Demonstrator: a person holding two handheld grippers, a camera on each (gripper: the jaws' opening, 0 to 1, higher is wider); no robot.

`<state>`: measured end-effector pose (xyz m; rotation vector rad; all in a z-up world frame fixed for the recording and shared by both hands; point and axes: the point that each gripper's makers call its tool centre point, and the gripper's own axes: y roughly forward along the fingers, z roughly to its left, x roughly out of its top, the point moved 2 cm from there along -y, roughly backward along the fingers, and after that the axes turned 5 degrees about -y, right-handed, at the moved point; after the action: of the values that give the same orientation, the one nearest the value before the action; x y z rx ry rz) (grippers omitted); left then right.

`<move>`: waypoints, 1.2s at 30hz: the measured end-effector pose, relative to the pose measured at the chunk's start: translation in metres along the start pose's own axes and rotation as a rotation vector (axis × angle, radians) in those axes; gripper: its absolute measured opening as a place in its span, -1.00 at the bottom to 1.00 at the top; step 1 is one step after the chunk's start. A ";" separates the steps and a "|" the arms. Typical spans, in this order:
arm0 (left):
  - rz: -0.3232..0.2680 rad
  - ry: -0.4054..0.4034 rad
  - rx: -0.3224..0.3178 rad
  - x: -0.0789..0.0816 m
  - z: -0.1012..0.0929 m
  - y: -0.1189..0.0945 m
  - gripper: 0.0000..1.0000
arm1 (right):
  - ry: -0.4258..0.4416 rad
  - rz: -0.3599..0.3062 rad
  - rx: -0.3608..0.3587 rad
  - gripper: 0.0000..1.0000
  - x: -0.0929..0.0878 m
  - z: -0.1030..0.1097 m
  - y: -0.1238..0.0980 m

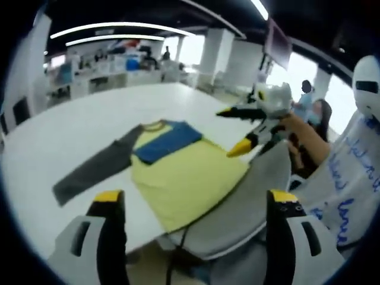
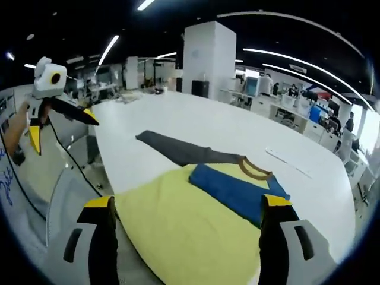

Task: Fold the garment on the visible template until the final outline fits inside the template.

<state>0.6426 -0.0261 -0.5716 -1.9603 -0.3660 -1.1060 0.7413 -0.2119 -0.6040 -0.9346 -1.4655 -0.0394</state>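
Yellow raglan shirt (image 2: 196, 219) lies flat on white table (image 2: 196, 127), grey sleeve (image 2: 178, 151) stretched away. Right gripper (image 2: 187, 208) spread, empty, directly over hem, nearer; left gripper (image 1: 193, 202) spread, empty, well off.

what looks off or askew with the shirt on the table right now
The shirt lies crooked, its yellow hem hanging past the white table edge. A blue part is folded across the chest, and one grey sleeve stretches out flat. No template is visible.
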 end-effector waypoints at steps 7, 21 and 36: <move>0.006 0.005 -0.044 0.000 -0.004 0.009 0.95 | 0.048 -0.054 0.012 1.00 0.004 0.009 -0.019; 0.008 0.013 -0.066 0.005 0.002 0.017 0.99 | 0.046 0.014 -0.019 1.00 -0.015 0.006 -0.027; 0.024 0.003 -0.075 0.006 0.020 0.023 0.99 | 0.098 0.007 -0.038 1.00 -0.024 0.002 -0.023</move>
<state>0.6718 -0.0252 -0.5839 -2.0235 -0.3019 -1.1219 0.7228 -0.2385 -0.6130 -0.9554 -1.3748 -0.1073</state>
